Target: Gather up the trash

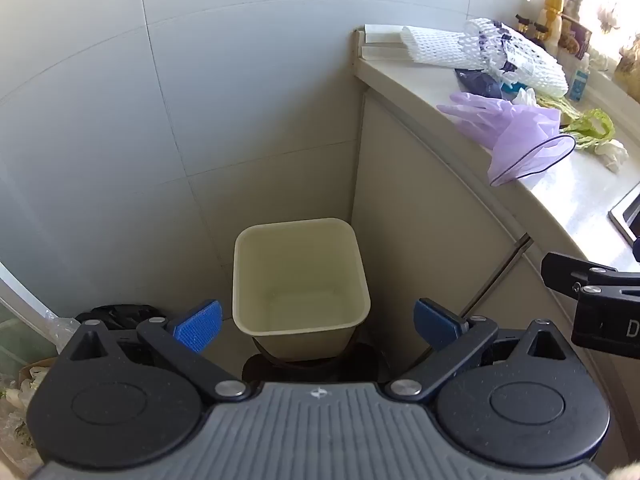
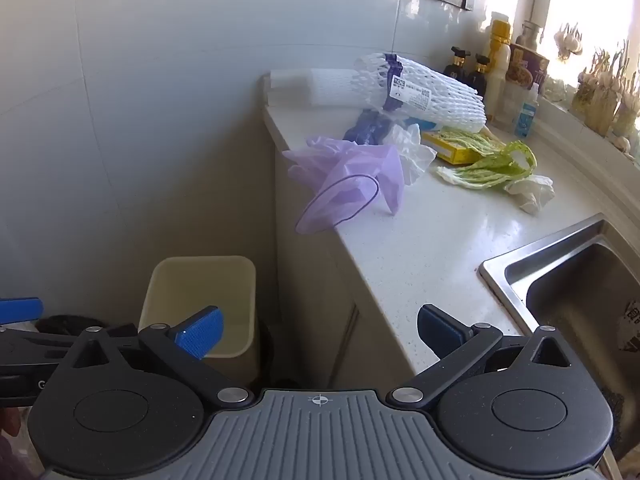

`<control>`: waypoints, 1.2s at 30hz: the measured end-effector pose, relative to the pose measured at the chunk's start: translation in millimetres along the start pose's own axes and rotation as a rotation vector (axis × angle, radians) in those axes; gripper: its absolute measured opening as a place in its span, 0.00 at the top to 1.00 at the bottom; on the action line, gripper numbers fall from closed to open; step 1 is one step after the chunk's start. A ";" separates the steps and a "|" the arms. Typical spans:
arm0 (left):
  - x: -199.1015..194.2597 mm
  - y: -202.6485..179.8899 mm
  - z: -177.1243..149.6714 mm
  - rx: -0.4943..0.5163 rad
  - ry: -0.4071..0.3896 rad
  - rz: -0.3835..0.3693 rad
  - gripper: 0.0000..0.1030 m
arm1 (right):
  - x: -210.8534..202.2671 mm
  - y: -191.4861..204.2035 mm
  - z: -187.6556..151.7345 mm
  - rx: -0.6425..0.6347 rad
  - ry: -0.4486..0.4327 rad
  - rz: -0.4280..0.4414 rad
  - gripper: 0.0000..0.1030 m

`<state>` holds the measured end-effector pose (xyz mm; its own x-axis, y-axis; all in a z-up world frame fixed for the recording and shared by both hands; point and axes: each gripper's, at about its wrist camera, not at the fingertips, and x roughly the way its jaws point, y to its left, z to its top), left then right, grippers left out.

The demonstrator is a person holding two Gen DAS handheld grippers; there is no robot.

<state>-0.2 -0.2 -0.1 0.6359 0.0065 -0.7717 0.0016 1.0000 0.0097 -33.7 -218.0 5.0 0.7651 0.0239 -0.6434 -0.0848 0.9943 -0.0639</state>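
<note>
Both grippers, left and right, spread released and empty. Purple glove overhangs the desk edge above the bin; only the right view shows the sink.

Two wrist fisheyes, both angled down into the same kitchen corner.

From the left wrist we look steeply down along the spread fingers of the left gripper into the cream bin on the floor, close below, with the countertop curving off to the right. From the right wrist we sit just to the right, facing less steeply past the right gripper over the counter towards the sink. Both views share the bin, the purple glove and the counter's near end.
</note>
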 end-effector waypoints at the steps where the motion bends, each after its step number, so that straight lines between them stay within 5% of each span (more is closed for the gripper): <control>1: 0.1 0.0 0.0 0.000 0.000 0.000 0.01 | -0.1 -0.2 -0.5 -0.001 -0.003 -0.001 0.00; 36: 1.3 -1.2 3.7 -0.012 0.004 -0.010 0.01 | 4.7 2.4 10.1 -0.013 0.006 0.015 0.00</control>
<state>3.5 -1.4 1.3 0.6326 -0.0032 -0.7745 -0.0014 1.0000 -0.0053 -23.9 -214.4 9.5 0.7601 0.0382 -0.6487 -0.1047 0.9924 -0.0643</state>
